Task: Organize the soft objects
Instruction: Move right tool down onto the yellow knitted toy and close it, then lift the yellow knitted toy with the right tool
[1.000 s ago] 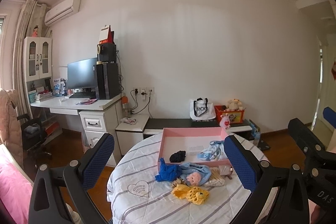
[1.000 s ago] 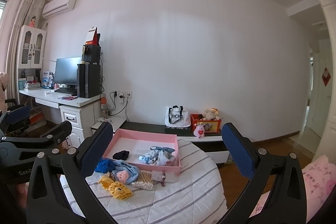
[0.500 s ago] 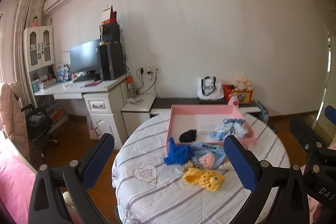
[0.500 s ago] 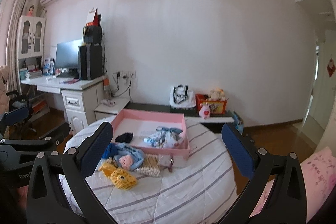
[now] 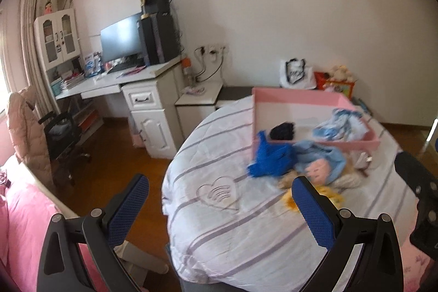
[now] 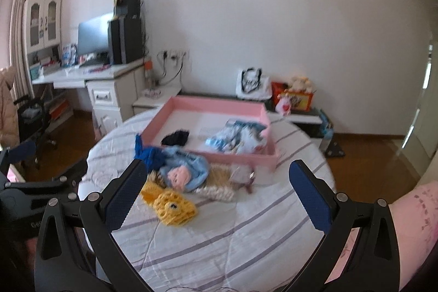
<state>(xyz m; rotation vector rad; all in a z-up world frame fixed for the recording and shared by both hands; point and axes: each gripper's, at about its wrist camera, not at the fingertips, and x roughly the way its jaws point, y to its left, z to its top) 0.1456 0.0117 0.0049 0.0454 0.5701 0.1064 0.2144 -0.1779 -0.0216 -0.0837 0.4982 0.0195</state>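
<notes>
Both tongs are spread wide and hold nothing: the left gripper and the right gripper hang above the near part of the striped round table. The soft items lie in a heap just near of the pink tray: a yellow knit toy, a light blue hat and a dark blue cloth. Inside the tray lie a black item and pale blue clothes

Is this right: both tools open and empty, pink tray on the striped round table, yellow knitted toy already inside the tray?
One error. The yellow knitted toy is not inside the pink tray; the right wrist view shows it lying on the striped round table, in front of the tray. The rest holds: left tool and right tool are both open and empty.
</notes>
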